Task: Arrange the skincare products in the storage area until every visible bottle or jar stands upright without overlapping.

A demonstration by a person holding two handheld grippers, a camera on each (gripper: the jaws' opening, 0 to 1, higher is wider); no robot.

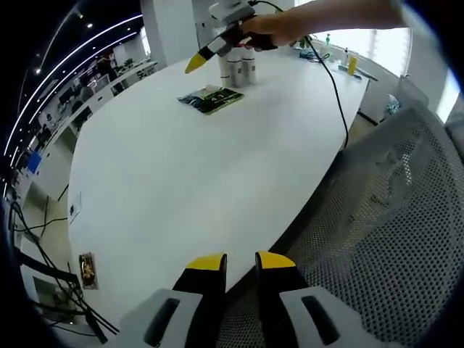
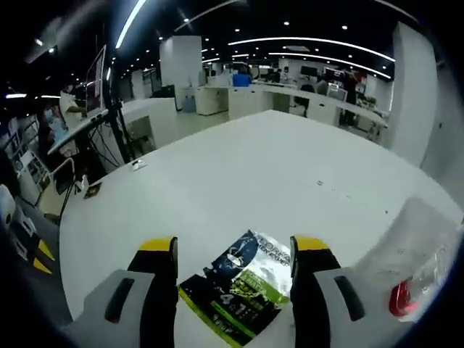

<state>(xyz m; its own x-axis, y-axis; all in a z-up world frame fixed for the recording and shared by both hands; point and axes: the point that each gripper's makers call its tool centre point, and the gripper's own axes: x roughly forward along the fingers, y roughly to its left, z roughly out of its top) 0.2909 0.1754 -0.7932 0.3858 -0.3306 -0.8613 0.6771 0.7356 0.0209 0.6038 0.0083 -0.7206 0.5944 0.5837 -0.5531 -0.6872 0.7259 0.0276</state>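
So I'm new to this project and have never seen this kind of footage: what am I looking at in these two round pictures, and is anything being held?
There is no robot here. A person holds a two-jaw tool in each hand, and a fisheye camera rides on each tool, looking out along its yellow-tipped jaws.

The left gripper view looks across a big white table from its edge, with the left gripper low in the picture, its jaws slightly apart and holding nothing. A mesh chair is on the right. Far off, the person's hand holds the other tool over a few white bottles, which stand upright, with a flat green and dark packet lying beside them.

The right gripper view is that far tool's own camera. The right gripper is open, hanging above the same packet. Nothing is gripped.
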